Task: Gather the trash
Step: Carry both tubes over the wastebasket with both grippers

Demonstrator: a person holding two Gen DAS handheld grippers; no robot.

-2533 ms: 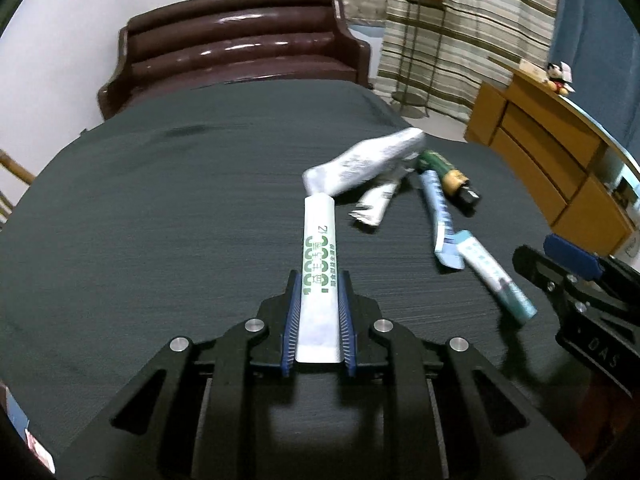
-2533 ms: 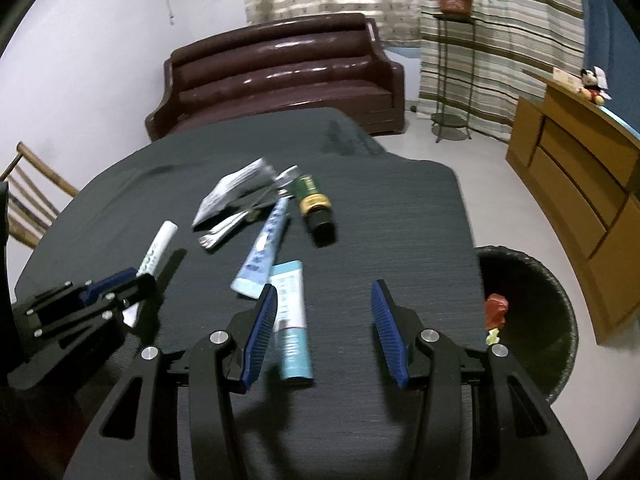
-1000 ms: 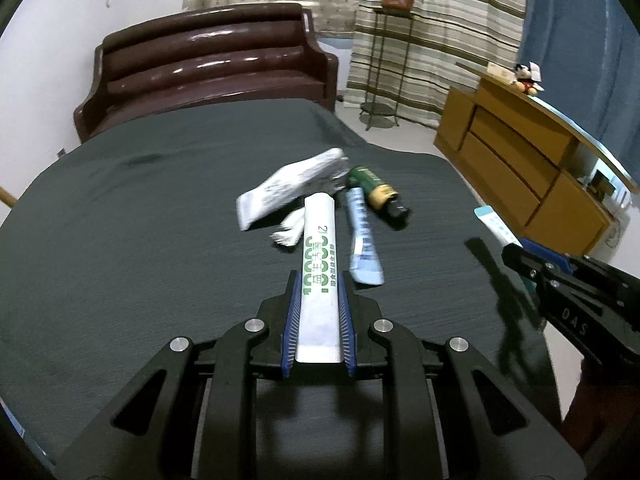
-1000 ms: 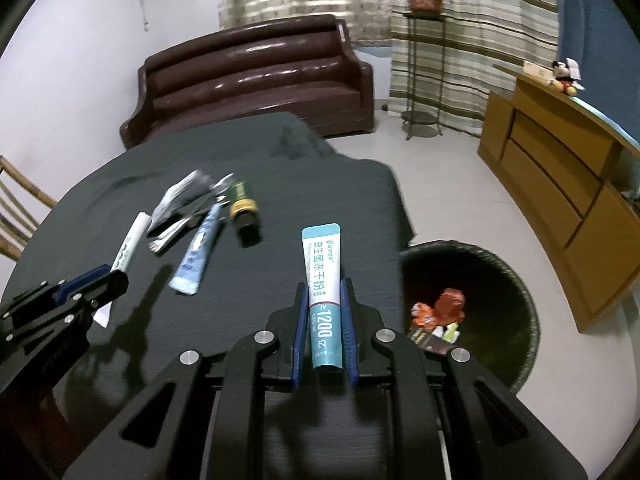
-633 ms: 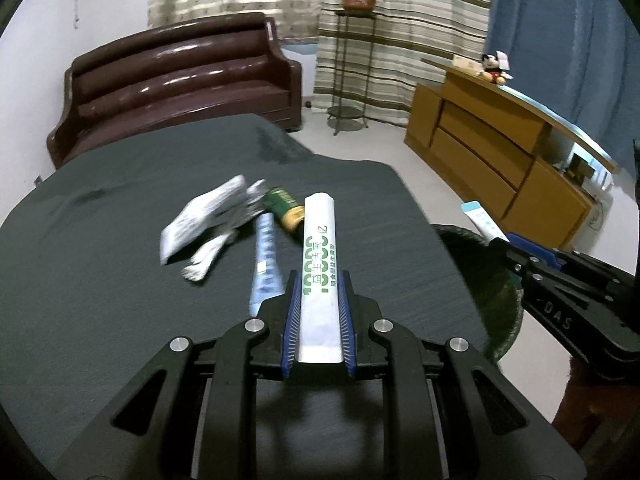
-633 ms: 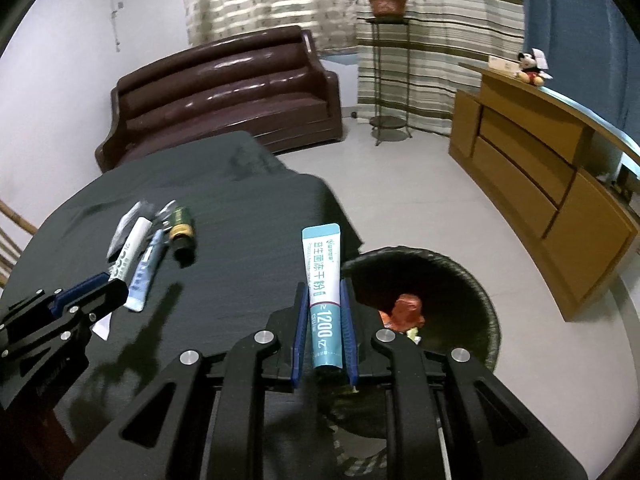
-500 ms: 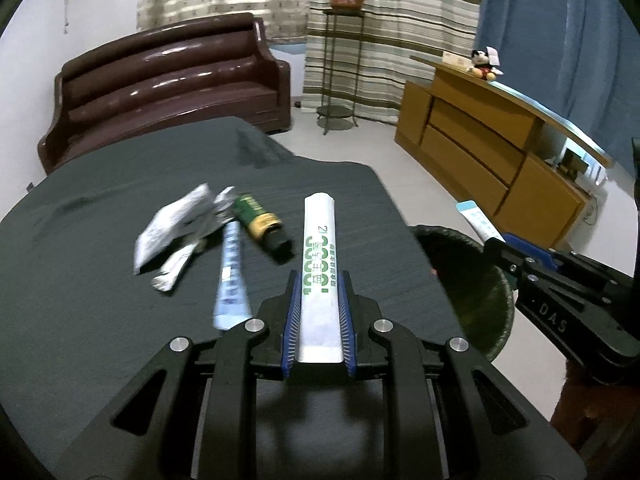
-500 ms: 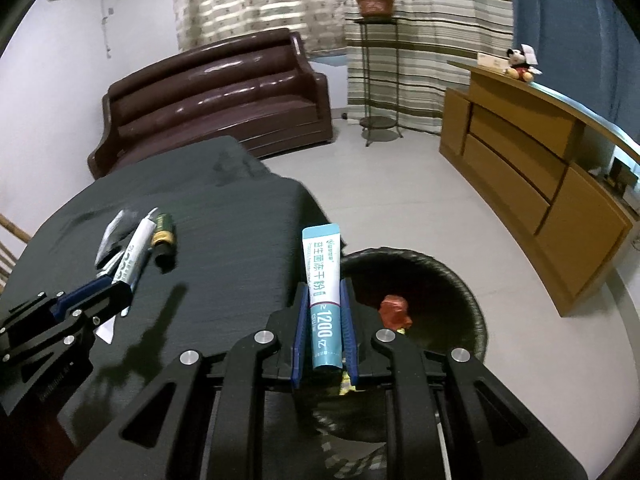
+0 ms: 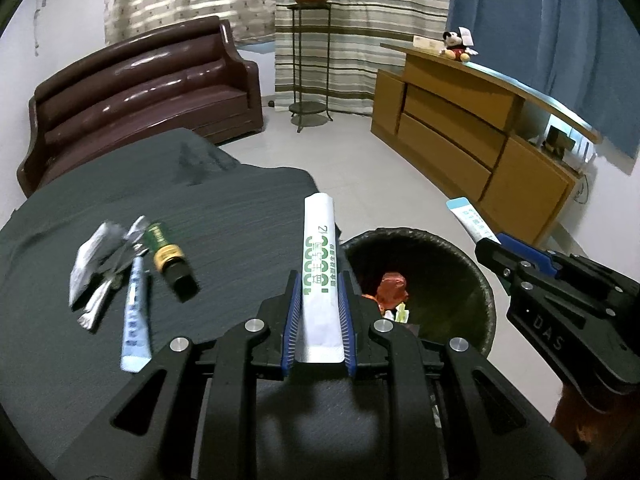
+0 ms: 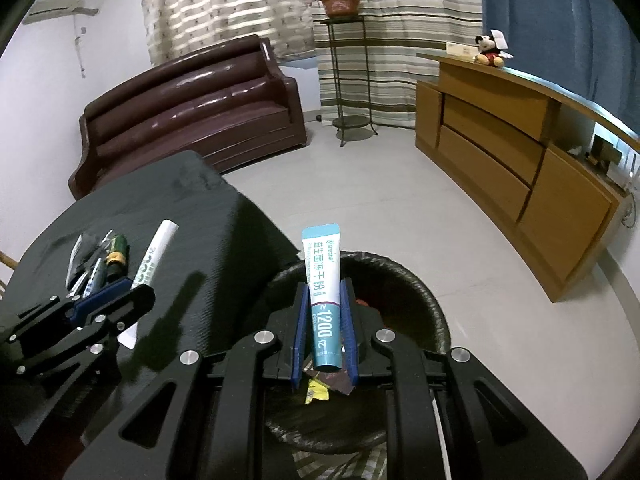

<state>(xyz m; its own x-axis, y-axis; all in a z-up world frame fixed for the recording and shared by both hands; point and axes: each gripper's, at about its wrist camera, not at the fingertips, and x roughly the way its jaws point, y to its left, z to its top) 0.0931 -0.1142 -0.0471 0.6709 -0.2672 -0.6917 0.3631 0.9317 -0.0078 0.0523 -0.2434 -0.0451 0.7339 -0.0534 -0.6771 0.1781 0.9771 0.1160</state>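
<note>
White tube (image 9: 320, 276): plain white with green print, flat crimped end nearest my camera, rounded end far out.
Its axis: runs straight out along my left gripper (image 9: 318, 320), tip forward over the dark table (image 9: 240, 220) edge beside the black bin (image 9: 480, 280).
Left grip: I have the jaws narrow, clamped on its sides.
Teal tube (image 10: 323, 292): white upper body, teal lower band with white digits.
Its axis: lengthwise out of my right gripper (image 10: 323, 324), wide flat end pointing away.
Where: above the bin's mouth, wrappers (image 10: 320, 390) below.
Right grip: pinched tight on it.
Left on table: green bottle (image 9: 168, 254), pale tube (image 9: 135, 320), crumpled packets (image 9: 90, 268).
</note>
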